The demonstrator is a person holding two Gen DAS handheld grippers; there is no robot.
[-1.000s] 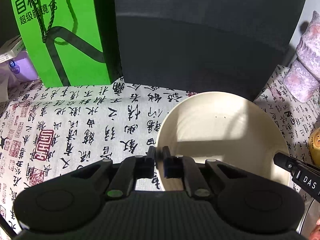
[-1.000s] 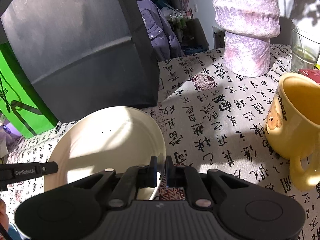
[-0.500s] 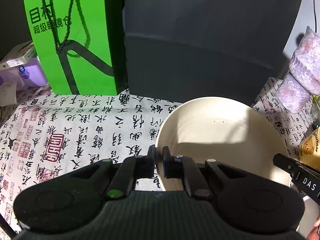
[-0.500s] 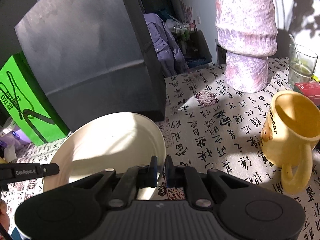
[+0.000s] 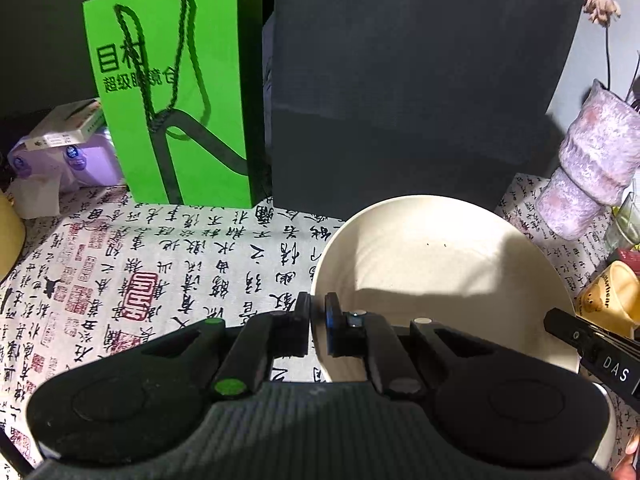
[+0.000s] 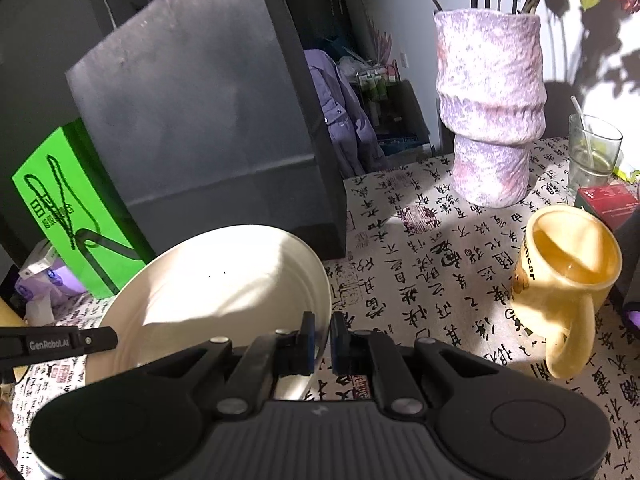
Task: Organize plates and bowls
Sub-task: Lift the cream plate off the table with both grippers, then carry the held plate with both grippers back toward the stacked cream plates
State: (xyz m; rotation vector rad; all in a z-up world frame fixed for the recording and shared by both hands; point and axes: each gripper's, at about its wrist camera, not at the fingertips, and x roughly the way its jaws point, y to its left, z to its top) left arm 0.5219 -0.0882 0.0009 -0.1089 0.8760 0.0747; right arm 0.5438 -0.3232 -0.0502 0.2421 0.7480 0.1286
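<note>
A cream plate (image 5: 432,272) is held above the calligraphy tablecloth (image 5: 160,264). My left gripper (image 5: 318,312) is shut on the plate's left rim. My right gripper (image 6: 323,330) is shut on the plate's right rim; the plate (image 6: 224,296) fills the lower left of the right wrist view. Each gripper's finger shows in the other's view: the right one (image 5: 592,352) and the left one (image 6: 60,344). A white rim (image 5: 604,432) shows below the plate at the lower right; what it belongs to is unclear.
A large black bag (image 5: 412,92) and a green paper bag (image 5: 176,92) stand close behind the plate. A purple vase (image 6: 492,112), a yellow mug (image 6: 564,284), a drinking glass (image 6: 592,152) and a red box (image 6: 608,204) stand to the right.
Both grippers have risen with the plate held between them; the table and objects now look farther below and the view takes in more of the bags and vase.
</note>
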